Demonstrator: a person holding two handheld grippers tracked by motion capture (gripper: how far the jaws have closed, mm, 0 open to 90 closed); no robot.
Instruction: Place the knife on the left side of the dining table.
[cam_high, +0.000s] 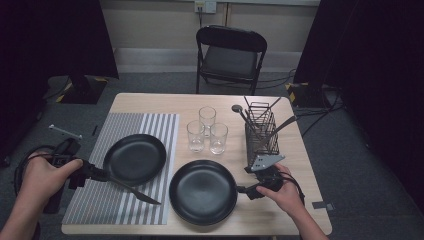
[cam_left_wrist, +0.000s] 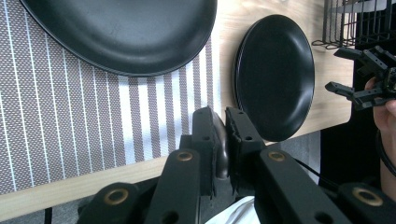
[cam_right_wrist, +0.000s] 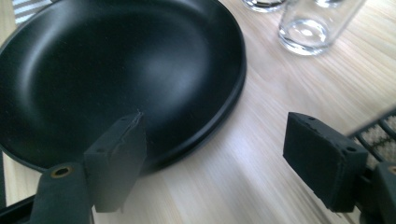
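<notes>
Lying across the striped mat (cam_high: 150, 125), a knife (cam_high: 131, 189) is clenched by its handle in the left tool (cam_high: 95, 173), its long axis running from the tool toward the near plate (cam_high: 202, 191), tip just short of the rim. A second plate (cam_high: 134, 158) sits on the mat just beyond the blade. The right tool (cam_high: 243, 189) is held released at the near plate's right edge on the counter (cam_high: 295, 165), so the left hand (cam_high: 45, 175) is judged nearer for placing the knife.
</notes>
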